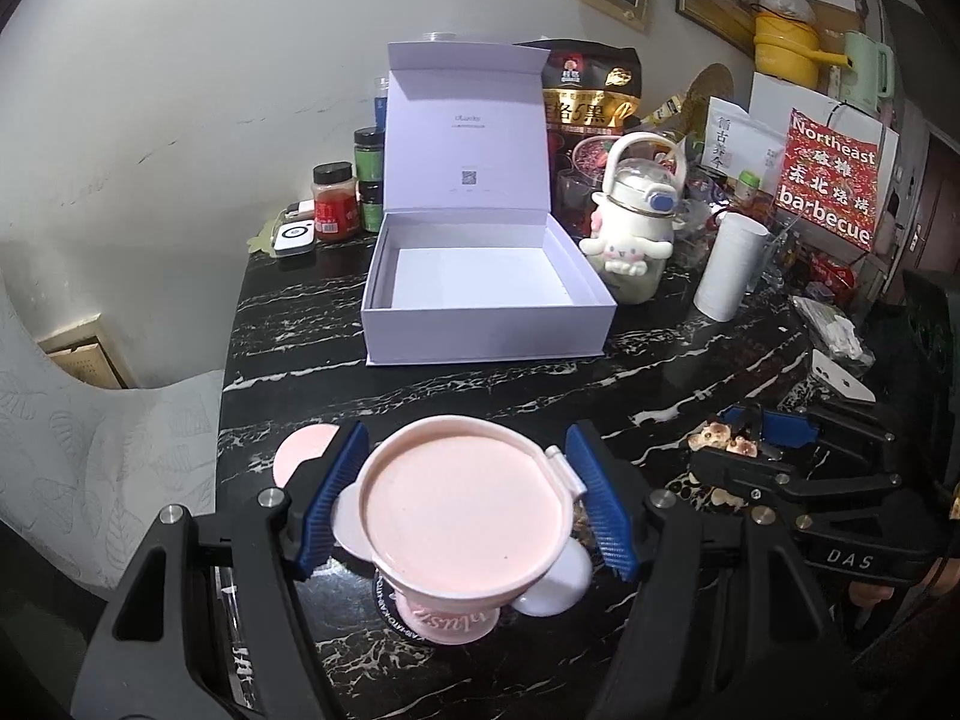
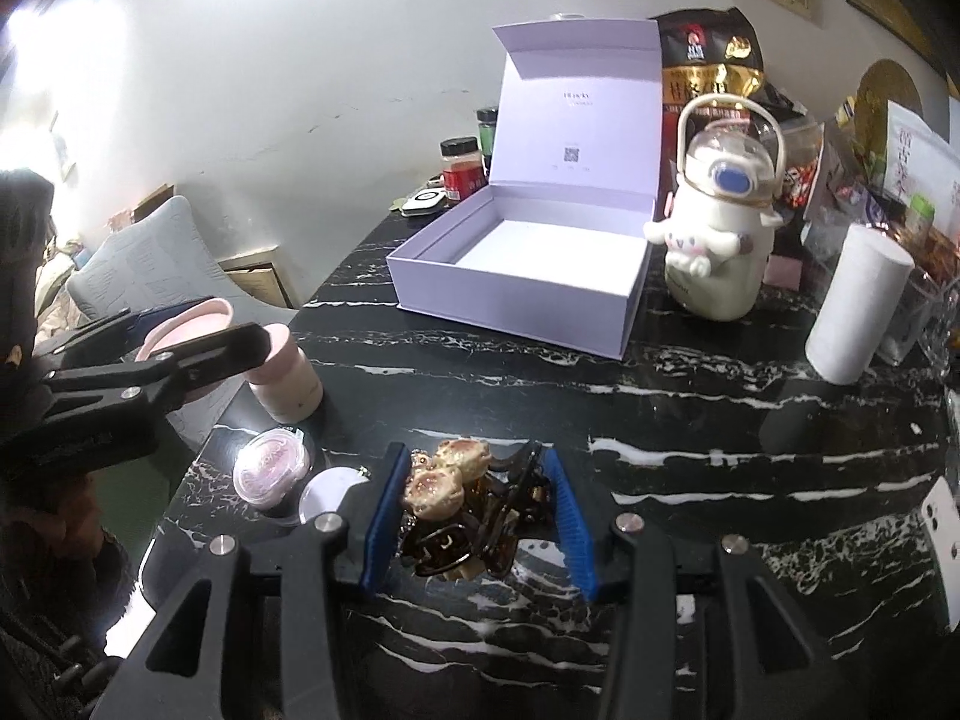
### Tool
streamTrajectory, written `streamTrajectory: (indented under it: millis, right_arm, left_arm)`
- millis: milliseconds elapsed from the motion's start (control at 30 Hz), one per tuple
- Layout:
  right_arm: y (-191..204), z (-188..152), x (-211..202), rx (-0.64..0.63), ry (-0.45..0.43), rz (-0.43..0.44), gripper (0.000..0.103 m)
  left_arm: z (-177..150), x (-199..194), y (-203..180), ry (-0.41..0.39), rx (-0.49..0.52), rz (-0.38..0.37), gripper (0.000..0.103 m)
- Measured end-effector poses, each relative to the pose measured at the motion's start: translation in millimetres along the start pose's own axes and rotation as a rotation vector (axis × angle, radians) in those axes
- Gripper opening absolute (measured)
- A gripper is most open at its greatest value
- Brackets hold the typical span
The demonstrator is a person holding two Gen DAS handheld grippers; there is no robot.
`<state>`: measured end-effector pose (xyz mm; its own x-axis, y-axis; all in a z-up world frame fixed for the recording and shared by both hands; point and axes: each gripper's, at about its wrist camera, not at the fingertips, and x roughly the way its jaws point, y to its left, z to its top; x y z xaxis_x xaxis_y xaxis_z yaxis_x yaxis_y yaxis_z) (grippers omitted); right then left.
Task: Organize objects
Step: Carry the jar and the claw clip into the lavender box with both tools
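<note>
My left gripper is closed around a pink cup with an open flip lid, held just above the black marble table. In the right wrist view the cup sits between the left gripper's fingers at the left. My right gripper is shut on a brown hair claw clip with cream bun-shaped decorations, low over the table. An open lilac gift box, empty inside, stands behind with its lid upright; it also shows in the right wrist view.
A white bunny bottle, a white cylinder, spice jars, snack bags and a barbecue sign crowd the back and right. A small pink round case and a clear lid lie left of the clip. A phone lies at the right edge.
</note>
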<state>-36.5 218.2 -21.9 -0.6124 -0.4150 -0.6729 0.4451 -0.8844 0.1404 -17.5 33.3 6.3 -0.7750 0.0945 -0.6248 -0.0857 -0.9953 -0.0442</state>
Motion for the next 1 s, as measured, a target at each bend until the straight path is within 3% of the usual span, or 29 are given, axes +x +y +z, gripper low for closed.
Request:
streamTrajectory:
  millis: [533,1000]
  right_arm:
    - [-19,52,13,-0.055,-0.024,-0.004,0.047]
    - [-25,108,46,-0.12,-0.04,-0.003,0.047]
  left_arm:
    - [60,23,-5,-0.012,0.132,-0.018,0.067]
    - [110,77,6,0.063,0.207,-0.073,0.067]
